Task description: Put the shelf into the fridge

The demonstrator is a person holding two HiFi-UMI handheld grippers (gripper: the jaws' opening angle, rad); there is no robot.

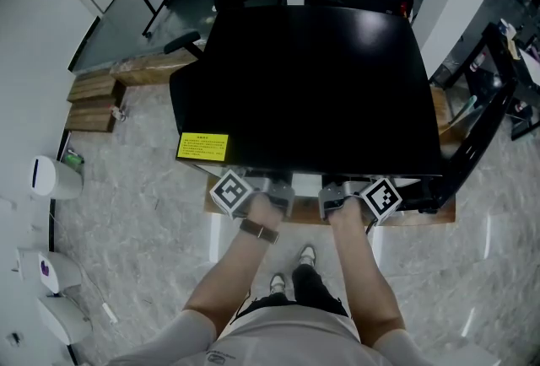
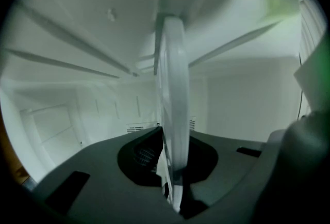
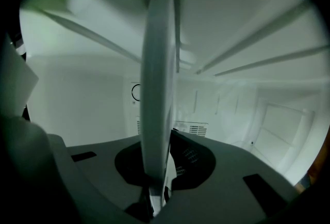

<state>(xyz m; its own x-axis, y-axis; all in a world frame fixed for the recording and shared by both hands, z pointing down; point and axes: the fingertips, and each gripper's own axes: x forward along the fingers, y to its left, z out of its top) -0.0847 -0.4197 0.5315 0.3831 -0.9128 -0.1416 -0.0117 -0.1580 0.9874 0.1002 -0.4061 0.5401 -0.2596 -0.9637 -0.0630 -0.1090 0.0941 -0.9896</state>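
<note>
Pinching the near edge of the shelf (image 2: 172, 89) with the left gripper (image 2: 172, 179), with jaws pressed on the pale plate from both sides. Pinching the same edge with the right gripper (image 3: 154, 181) in the same manner, near the left one. Holding the shelf inside the black fridge (image 1: 321, 86), edge-on to both gripper views, with the white inner wall (image 2: 242, 99) around it and the vent (image 3: 193, 127) at the back well ahead. Cannot tell whether lying on the ledges (image 2: 67, 37) of the side wall or hanging free between them.

Probably in the middle of sliding in, not yet seated.

Most likely to go wrong: going in crooked. Easy to turn the plate by pushing more with one gripper than with the other, and then to jam a corner against the wall. Also possible to miss a ledge on one side, and so to tip down there after letting go. Held only at the front edge, so likely to sag at the far end and to slip out of the thin pinch under its own weight. No help from the head view, blocked by the fridge itself. Better to feel for the ledges slowly, to keep both grippers level, and to open the jaws only after resting flat on both sides.
</note>
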